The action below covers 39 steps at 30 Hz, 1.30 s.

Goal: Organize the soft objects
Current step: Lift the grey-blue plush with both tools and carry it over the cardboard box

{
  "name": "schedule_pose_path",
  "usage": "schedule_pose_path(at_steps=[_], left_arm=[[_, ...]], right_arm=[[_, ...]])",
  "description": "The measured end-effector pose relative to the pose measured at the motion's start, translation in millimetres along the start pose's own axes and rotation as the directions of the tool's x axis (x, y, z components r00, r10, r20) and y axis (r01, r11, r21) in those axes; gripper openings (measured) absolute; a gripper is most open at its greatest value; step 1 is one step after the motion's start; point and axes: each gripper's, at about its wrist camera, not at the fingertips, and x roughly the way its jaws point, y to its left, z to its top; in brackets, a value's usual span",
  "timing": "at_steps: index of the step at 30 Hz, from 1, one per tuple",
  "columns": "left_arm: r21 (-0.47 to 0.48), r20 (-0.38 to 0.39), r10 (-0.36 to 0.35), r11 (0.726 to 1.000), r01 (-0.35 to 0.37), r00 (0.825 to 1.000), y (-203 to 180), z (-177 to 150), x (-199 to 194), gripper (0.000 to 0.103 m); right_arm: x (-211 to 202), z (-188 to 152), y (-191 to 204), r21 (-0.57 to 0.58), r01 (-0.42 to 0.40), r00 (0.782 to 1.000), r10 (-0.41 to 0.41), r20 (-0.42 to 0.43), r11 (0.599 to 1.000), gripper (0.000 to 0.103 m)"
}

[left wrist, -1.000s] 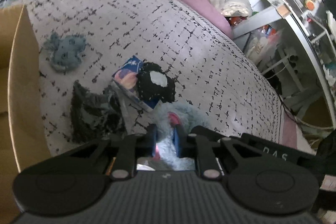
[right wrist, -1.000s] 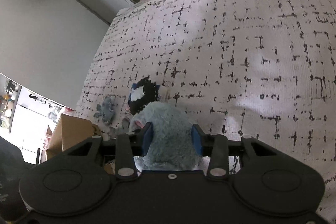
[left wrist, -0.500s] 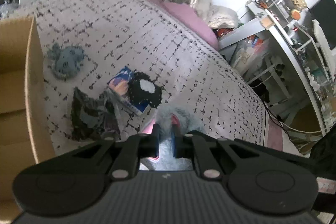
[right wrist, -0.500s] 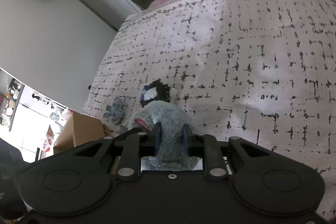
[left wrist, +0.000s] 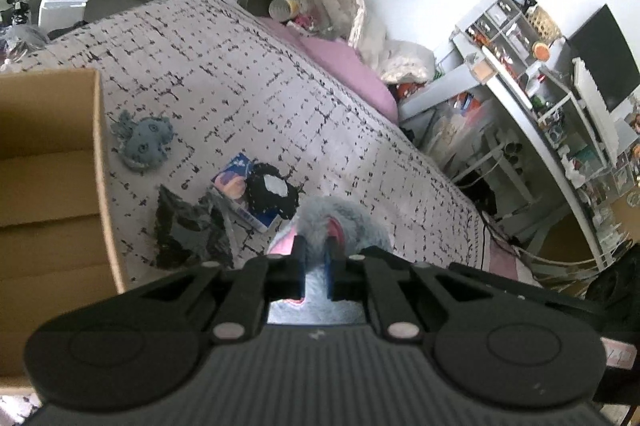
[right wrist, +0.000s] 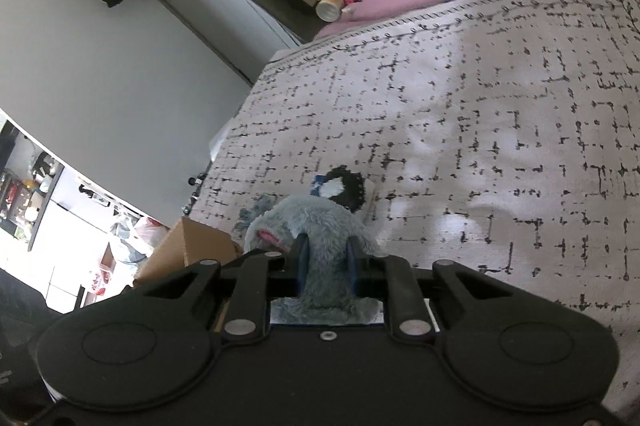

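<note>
A fluffy grey-blue plush toy (left wrist: 348, 222) with pink ears is held by both grippers above the patterned bedspread (left wrist: 248, 74). My left gripper (left wrist: 314, 250) is shut on it near a pink ear. My right gripper (right wrist: 325, 254) is shut on its body (right wrist: 316, 222). On the bed lie a small blue-grey plush (left wrist: 144, 142), a black round plush with a white patch (left wrist: 272, 194) on a flat blue package (left wrist: 232, 182), and a dark grey cloth (left wrist: 188, 230). An open cardboard box (left wrist: 52, 186) stands at the left.
A pink pillow (left wrist: 344, 66), bottles and bags lie at the head of the bed. A cluttered grey desk (left wrist: 532, 98) stands to the right. A grey wardrobe wall (right wrist: 120, 58) runs beside the bed in the right wrist view.
Both grippers have closed tighter on the grey-blue plush and lifted it up, away from the bed. The other toys have not moved.
</note>
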Motion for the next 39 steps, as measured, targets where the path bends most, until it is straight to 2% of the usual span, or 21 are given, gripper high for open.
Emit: schedule_pose_path(at_steps=[14,20,32,39], left_arm=[[-0.009,0.124,0.014,1.0,-0.013,0.992,10,12,-59,0.007],[-0.016,0.161,0.046,0.999,-0.045,0.986,20,16,-86,0.007],[-0.068,0.197,0.09,0.995,-0.078,0.976,50,11,-123,0.007],[-0.115,0.211,0.139,0.986,-0.117,0.967,71,10,-140,0.008]], right_arm=[[-13,-6,54,-0.066,-0.063,0.997,0.067,0.05,0.996,0.018],[-14,-14,79,-0.091,-0.095,0.994,0.099,0.049,0.991,0.018],[-5,-36,119,-0.139,-0.118,0.992,0.122,0.022,0.983,0.018],[7,-54,141,-0.147,-0.145,0.989,0.147,-0.001,0.978,0.018]])
